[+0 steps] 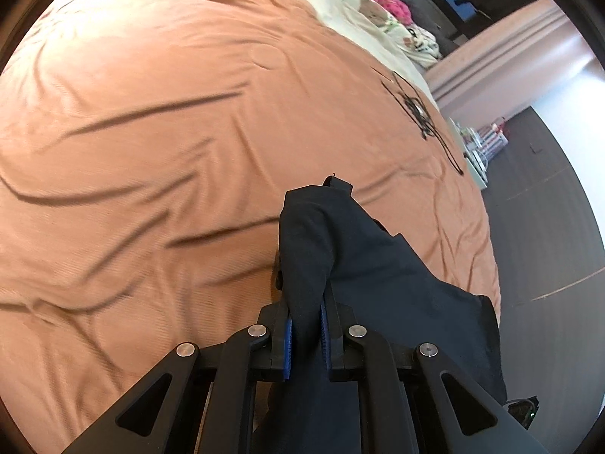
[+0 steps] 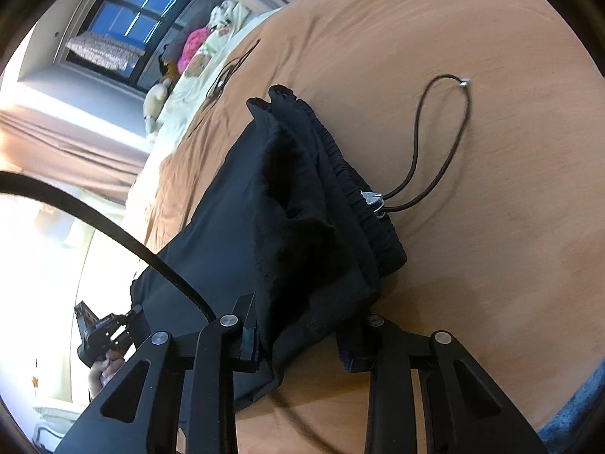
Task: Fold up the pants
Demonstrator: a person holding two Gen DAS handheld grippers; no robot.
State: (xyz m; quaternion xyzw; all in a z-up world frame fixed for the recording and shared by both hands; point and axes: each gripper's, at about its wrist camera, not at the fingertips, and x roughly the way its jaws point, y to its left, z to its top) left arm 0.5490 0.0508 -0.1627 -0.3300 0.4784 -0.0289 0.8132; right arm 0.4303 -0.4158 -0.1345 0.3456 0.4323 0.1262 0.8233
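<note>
Here we hold the pants (image 2: 287,204) on the orange bedspread (image 2: 491,227), waistband (image 2: 359,174) lying flat. The left gripper (image 1: 306,295) is clamped on dark fabric; the right gripper (image 2: 306,335) pinches a thick bunch. We should carry both ends level, keeping the fabric taut, toward the waistband.

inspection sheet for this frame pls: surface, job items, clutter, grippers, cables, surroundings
Surface: wrinkled orange bedspread.
Job's things: black fabric pants, bunched, elastic waistband with dark drawstring looped on the spread.
Clutter: tangled thin black cord on the spread; pink soft item and cream printed bedding at the far end.
Grippers: left gripper shut on pants; right gripper shut on pants.
Cables: black cable crossing right view.
Surroundings: window, curtain, dark floor.
</note>
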